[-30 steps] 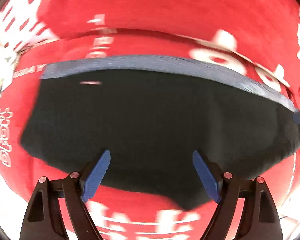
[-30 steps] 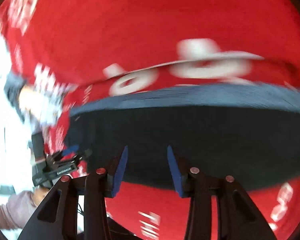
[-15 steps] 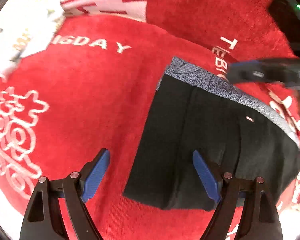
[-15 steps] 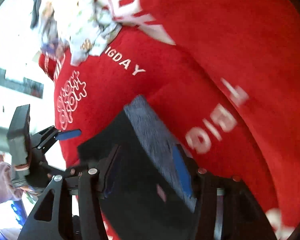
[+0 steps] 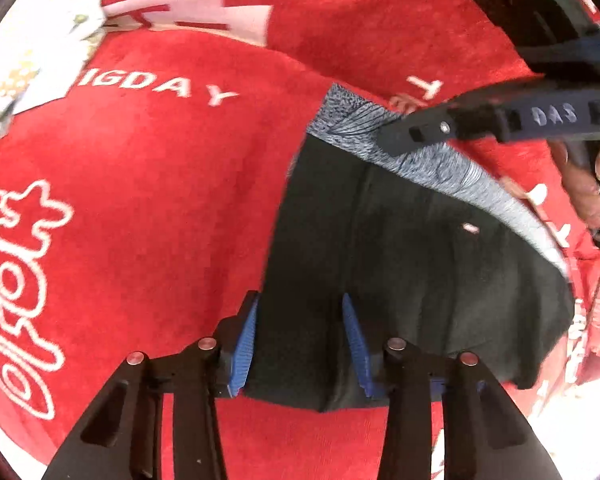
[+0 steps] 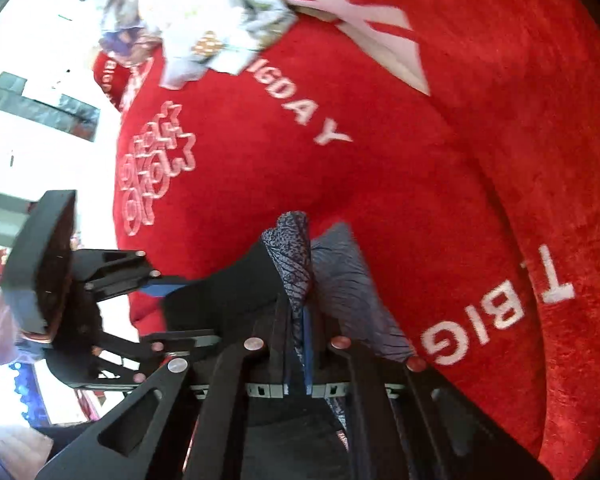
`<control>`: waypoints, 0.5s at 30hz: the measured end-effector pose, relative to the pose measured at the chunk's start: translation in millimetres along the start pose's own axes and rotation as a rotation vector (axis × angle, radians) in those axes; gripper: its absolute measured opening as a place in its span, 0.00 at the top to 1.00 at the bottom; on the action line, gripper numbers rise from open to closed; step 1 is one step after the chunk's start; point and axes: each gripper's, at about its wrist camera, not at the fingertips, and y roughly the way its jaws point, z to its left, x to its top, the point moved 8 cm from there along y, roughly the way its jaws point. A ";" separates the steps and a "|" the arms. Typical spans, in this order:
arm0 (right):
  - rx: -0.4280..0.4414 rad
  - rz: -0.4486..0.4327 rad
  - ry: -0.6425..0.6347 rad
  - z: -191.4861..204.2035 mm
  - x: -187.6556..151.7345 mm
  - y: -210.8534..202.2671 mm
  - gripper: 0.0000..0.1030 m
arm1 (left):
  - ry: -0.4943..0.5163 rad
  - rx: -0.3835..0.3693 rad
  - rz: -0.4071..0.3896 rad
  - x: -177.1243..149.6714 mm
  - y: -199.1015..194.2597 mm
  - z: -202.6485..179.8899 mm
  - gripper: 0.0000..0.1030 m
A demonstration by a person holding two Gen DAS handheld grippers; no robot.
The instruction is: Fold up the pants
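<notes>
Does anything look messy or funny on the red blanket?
Yes. A crumpled heap of pale patterned cloth sits at the blanket's far corner, unfolded. The pants' grey waistband is bunched up where the right gripper pinches it. The left gripper is open around the hem.

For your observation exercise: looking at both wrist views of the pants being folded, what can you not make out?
- Left wrist: the pants' right edge, hidden by the right gripper and the frame edge.
- Right wrist: the grey waistband between the shut fingers; the gripper body hides how much cloth is held.
- Right wrist: whether the left gripper touches the pants.
- The floral cloth is blurred.
</notes>
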 end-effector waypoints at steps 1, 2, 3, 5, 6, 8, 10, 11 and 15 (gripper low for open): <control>-0.029 0.008 0.015 -6.1 2.2 7.3 0.95 | -0.011 0.041 -0.003 0.5 1.8 4.1 0.56; -0.065 0.024 0.039 -15.7 3.5 19.2 0.95 | -0.025 0.068 0.003 0.8 3.6 7.0 0.45; -0.082 0.048 0.071 -25.9 1.0 32.2 0.95 | -0.063 0.094 -0.002 2.6 1.4 13.0 0.37; -0.077 -0.008 0.159 -38.4 4.1 38.4 0.86 | -0.102 0.103 -0.034 9.4 -7.7 15.2 0.37; -0.064 -0.032 0.197 -40.9 4.1 34.2 0.82 | -0.105 0.104 -0.041 10.3 -12.0 14.6 0.37; -0.045 -0.075 0.268 -44.9 -1.9 17.9 0.75 | -0.095 0.092 -0.058 17.2 -22.3 5.3 0.37; -0.057 -0.109 0.320 -49.2 -16.7 -3.2 0.75 | -0.073 0.047 -0.065 28.9 -25.1 -16.8 0.33; -0.051 -0.130 0.357 -51.1 -28.9 -15.6 0.75 | -0.067 0.031 -0.064 33.2 -24.2 -27.3 0.21; -0.035 -0.176 0.506 -60.2 -90.2 -34.9 0.75 | -0.044 0.066 -0.042 53.6 6.3 -61.8 0.21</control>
